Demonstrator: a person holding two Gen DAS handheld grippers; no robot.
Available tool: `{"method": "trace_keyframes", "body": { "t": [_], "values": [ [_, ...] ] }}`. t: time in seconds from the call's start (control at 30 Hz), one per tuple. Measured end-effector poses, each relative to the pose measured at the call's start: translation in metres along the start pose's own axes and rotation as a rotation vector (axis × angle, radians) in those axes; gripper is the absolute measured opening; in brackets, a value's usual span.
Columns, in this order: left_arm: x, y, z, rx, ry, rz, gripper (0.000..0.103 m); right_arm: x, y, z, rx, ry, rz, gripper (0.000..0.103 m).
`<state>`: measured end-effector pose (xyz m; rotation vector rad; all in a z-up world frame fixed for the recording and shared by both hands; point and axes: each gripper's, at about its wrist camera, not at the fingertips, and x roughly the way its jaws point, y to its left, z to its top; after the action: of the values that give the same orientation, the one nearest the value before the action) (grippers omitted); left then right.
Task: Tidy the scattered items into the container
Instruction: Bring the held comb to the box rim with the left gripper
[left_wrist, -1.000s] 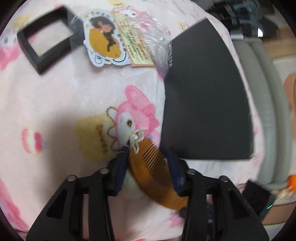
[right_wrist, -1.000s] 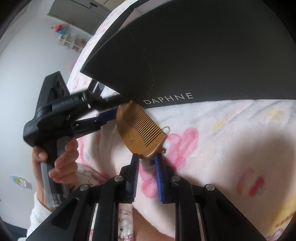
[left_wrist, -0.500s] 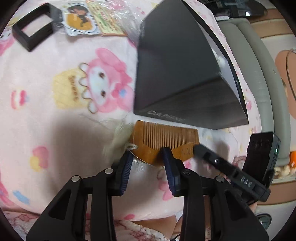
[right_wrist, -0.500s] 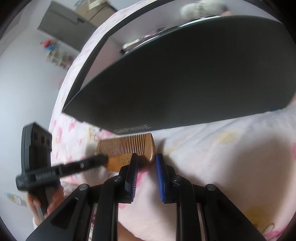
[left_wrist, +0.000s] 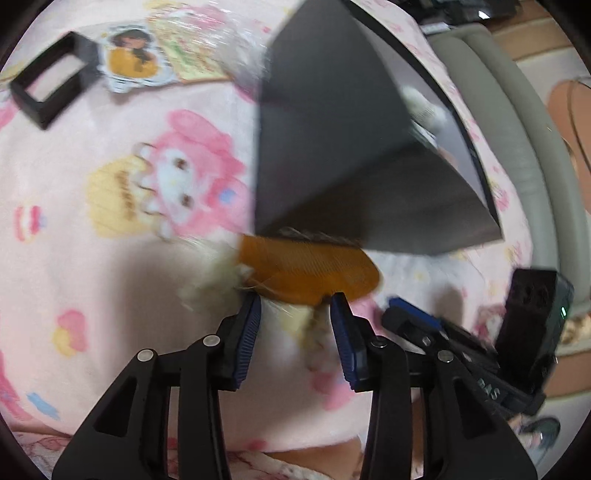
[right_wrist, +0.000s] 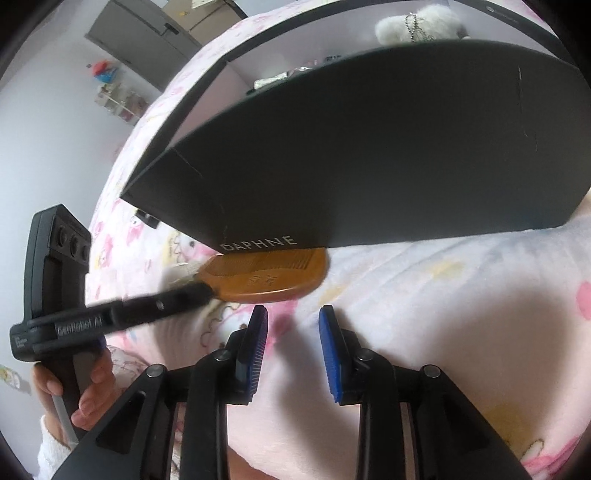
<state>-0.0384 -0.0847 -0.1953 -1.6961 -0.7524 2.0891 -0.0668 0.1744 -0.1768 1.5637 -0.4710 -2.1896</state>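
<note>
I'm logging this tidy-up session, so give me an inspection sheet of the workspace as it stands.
Surface: pink cartoon-print blanket.
Job's things: wooden comb on the blanket against the black DAPHNE box; box open, white plush inside.
Clutter: black square frame, wrapped sticker pack on the blanket beyond the box.
Grippers: left hand-held gripper open, just short of the comb; right hand-held gripper open, holding nothing.
Cables: nothing seen.
Surroundings: grey cushioned edge, grey door.
</note>
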Motion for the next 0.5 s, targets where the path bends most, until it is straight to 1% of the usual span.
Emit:
{"method": "trace_keyframes", "body": {
  "t": [0.07, 0.13, 0.17, 0.23, 0.27, 0.3, 0.37, 0.43, 0.5],
  "values": [
    [-0.002, -0.004, -0.004, 0.015, -0.003, -0.016, 0.038, 0.009, 0.013, 0.001, 0.006, -0.015, 0.019, 0.025],
    [-0.004, -0.007, -0.006, 0.024, -0.020, 0.000, 0.038, 0.007, 0.014, 0.000, 0.014, -0.039, 0.024, 0.025],
    [-0.005, -0.006, -0.006, 0.012, -0.042, 0.011, 0.038, 0.008, 0.016, 0.001, 0.018, -0.051, 0.015, 0.025],
    [-0.007, -0.001, -0.002, -0.039, -0.089, 0.034, 0.041, 0.008, 0.016, 0.001, 0.024, -0.068, -0.008, 0.025],
    [-0.013, 0.008, 0.001, -0.075, -0.118, 0.056, 0.043, 0.006, 0.014, 0.002, 0.026, -0.063, -0.006, 0.025],
    [-0.014, 0.013, 0.003, -0.114, -0.147, 0.087, 0.043, 0.004, 0.011, 0.001, 0.028, -0.050, 0.000, 0.025],
    [-0.009, 0.013, 0.005, -0.158, -0.179, 0.104, 0.044, 0.010, 0.012, 0.000, 0.020, -0.017, 0.007, 0.025],
    [-0.004, 0.012, 0.008, -0.172, -0.173, 0.103, 0.044, 0.014, 0.017, -0.001, -0.009, -0.008, 0.003, 0.025],
    [0.006, 0.006, 0.008, -0.145, -0.132, 0.124, 0.043, 0.016, 0.022, -0.002, -0.039, -0.004, 0.007, 0.025]
  ]
}}
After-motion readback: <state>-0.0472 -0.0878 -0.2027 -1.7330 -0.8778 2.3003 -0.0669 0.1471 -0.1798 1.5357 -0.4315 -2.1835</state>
